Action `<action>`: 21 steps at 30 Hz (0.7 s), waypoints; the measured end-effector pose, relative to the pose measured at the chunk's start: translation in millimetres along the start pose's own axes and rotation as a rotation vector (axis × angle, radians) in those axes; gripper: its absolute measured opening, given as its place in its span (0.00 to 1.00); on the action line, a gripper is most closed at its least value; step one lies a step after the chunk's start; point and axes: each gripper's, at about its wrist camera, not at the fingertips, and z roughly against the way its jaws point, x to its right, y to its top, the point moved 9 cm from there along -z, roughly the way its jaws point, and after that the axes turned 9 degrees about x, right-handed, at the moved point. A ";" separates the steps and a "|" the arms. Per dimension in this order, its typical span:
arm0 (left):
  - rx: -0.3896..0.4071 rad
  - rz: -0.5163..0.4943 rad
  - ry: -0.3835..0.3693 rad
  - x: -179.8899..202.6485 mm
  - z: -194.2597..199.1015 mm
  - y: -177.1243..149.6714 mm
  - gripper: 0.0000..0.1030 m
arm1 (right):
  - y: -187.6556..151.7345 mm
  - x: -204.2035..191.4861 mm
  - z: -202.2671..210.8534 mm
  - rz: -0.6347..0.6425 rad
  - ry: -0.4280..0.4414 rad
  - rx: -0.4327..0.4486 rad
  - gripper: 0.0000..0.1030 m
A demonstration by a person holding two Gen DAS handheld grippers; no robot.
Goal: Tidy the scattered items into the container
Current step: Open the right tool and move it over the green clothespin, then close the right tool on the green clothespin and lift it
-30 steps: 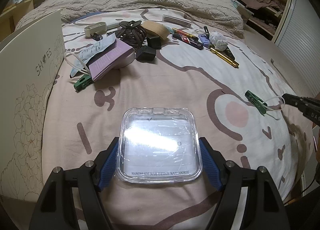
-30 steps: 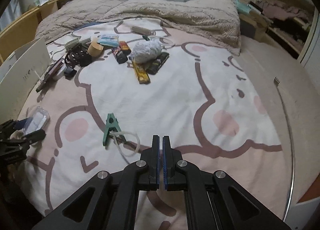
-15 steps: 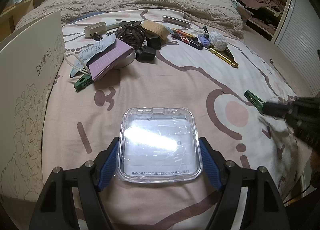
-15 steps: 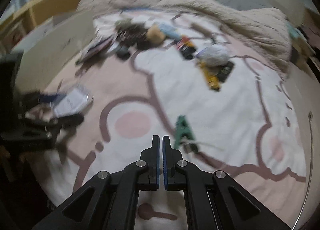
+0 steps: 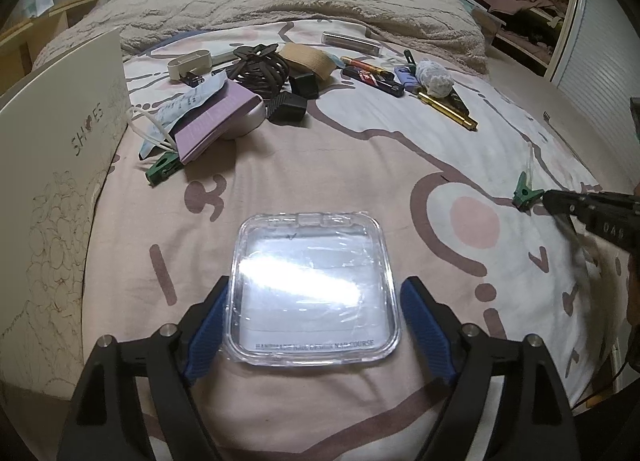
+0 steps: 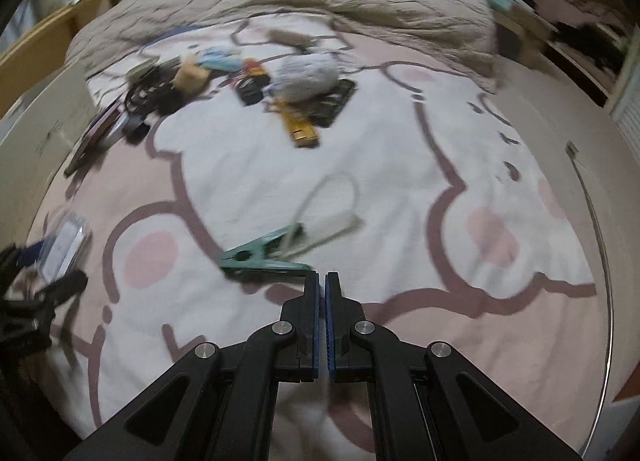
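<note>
While flanked, clear case (image 5: pixel 312 289) unpinched.

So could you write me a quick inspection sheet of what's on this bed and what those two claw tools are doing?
Surface: pink-and-white cartoon bedspread.
Job's things: clear square plastic case between the left gripper's fingers; green clothes peg; white cardboard box at left.
Clutter: purple notebook, black hair ties, gold pen, white mesh ball.
Grippers: left gripper just opening, pads off the case; right gripper shut, empty, tips at the peg.
Cables: white cord loop on the peg.
Surroundings: beige fleece blanket, shelves.
</note>
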 end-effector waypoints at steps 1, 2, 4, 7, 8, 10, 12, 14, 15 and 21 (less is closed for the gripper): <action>0.006 0.002 0.002 0.0 -0.1 0.0 0.83 | 2.0 -0.9 1.9 0.003 0.007 0.012 0.02; 0.011 0.007 0.003 -0.3 -0.2 0.0 0.83 | 3.0 -3.1 3.9 0.011 0.020 0.020 0.02; 0.017 0.018 0.003 -0.8 -0.2 0.4 0.83 | 3.9 -11.3 6.0 0.034 0.049 0.031 0.02; 0.022 0.039 0.001 -2.0 0.3 1.5 0.82 | 2.8 -18.3 8.0 0.069 0.050 0.038 0.02; 0.024 0.045 0.000 -2.3 0.3 1.9 0.82 | 3.0 -18.3 7.7 0.075 0.042 0.040 0.02; 0.030 0.048 0.004 -2.7 0.0 3.3 0.82 | 3.9 -17.4 6.6 0.074 0.035 0.045 0.06; 0.034 0.049 0.009 -3.1 -1.1 4.6 0.82 | 4.7 -16.3 5.3 0.071 0.031 0.048 0.42; 0.038 0.043 0.015 -3.2 -2.4 5.9 0.82 | 7.0 -17.4 9.0 0.097 -0.004 0.080 0.81; 0.039 0.041 0.018 -3.2 -2.7 5.9 0.82 | 8.5 -20.7 10.6 0.114 -0.005 0.093 0.82; 0.032 0.079 -0.008 -1.7 -3.8 4.1 0.94 | 8.3 -32.7 -6.4 0.122 0.025 0.054 0.81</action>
